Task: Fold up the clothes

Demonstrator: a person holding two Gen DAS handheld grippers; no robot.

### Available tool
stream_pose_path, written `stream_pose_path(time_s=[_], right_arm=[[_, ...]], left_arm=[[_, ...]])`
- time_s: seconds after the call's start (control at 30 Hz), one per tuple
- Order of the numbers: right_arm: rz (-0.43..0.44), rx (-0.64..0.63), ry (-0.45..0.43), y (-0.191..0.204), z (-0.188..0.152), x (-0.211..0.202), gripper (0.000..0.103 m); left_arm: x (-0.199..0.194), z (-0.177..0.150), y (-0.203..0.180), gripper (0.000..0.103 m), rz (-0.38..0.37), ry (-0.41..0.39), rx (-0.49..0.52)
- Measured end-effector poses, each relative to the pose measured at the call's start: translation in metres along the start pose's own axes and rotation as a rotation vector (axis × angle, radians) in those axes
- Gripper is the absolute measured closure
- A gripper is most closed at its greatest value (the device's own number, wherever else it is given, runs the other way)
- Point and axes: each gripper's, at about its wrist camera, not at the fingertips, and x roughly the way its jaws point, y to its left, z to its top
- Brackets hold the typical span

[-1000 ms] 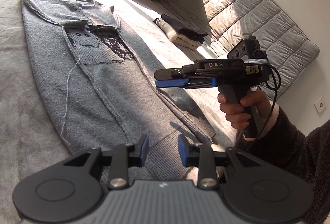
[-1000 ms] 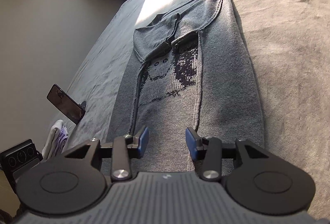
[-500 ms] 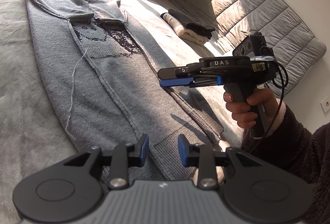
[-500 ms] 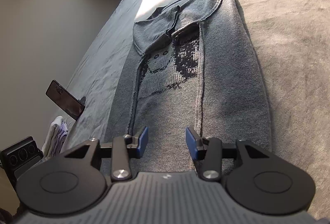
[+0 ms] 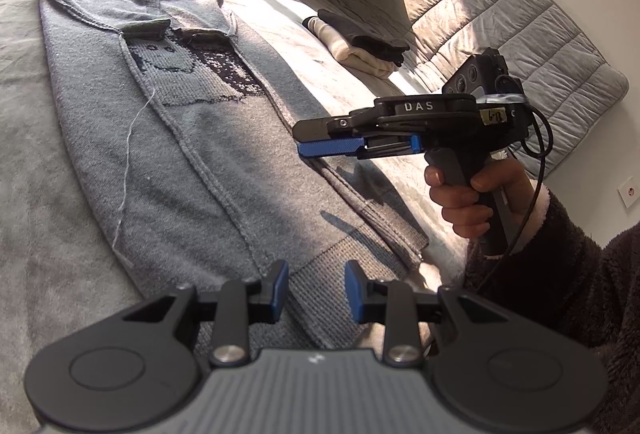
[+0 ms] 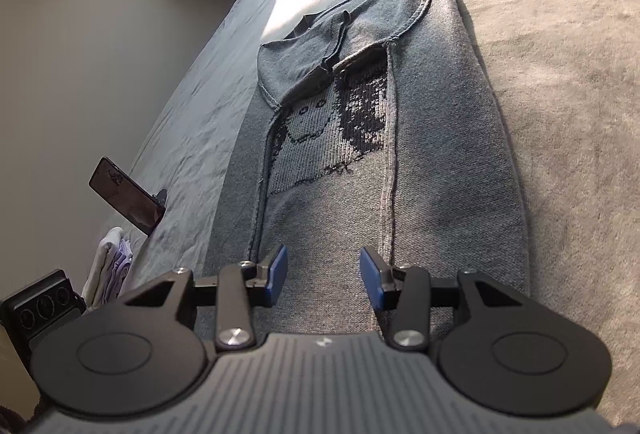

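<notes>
Nothing much differs from a second ago: my view has only crept a little along the grey sweater (image 5: 192,138), which lies flat on the bed (image 5: 44,218), sides folded in. My left gripper (image 5: 316,292) and right gripper (image 6: 323,276) hover with jaws apart and empty, the sweater stretching toward twelve o'clock from both

Your grippers: left gripper (image 5: 316,290) and right gripper (image 6: 323,276), black frames, blue pads, silver screws.
Your marking: "DAS", white letters at two o'clock.
Your sleeve (image 5: 600,274): dark fleece, pale cuff.
</notes>
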Motion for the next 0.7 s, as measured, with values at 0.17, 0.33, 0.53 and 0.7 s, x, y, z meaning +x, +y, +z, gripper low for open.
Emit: stream_pose_path(time_s=[0.17,0.33,0.53,0.7], right_arm=[[0.006,-0.007,0.0,0.002,-0.0003,-0.0001,0.058],[0.006,-0.008,-0.004,0.0024,0.0006,0.0008,0.058],[0.006,-0.009,-0.001,0.0027,0.0,0.0019,0.058],[0.01,-0.015,0.001,0.0043,0.0002,0.0022,0.058]], left_arm=[[0.002,-0.0012,-0.0029,0.072,-0.005,0.004,0.009],[0.0026,-0.0005,-0.0043,0.072,-0.009,0.003,0.007],[0.0017,-0.0014,-0.004,0.072,-0.006,0.008,0.008],[0.0009,-0.0001,-0.0032,0.072,-0.008,0.006,0.005]])
